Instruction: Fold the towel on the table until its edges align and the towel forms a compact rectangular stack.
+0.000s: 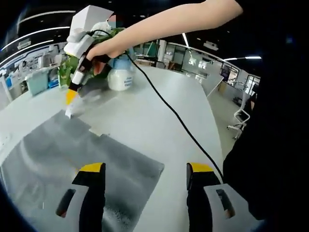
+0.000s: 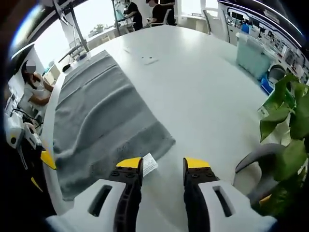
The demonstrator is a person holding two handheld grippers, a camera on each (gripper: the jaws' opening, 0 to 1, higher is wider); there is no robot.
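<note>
Grey towel (image 2: 96,130) flat on white table (image 2: 193,87), unfolded. Right gripper (image 2: 163,166) jaws parted, empty, over corner label (image 2: 148,164); left gripper (image 1: 146,169) parted, empty. Pinch corners squarely before lifting

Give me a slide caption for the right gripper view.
Open right gripper poised at the grey towel's tagged corner on the white table.

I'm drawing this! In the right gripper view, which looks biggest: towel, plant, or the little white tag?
1. Towel, biggest by far.
2. Plant, though the picture's edge cuts it off, so its full size is unsure.
3. Tag, a tiny label at the towel's corner, beside the right claw.
</note>
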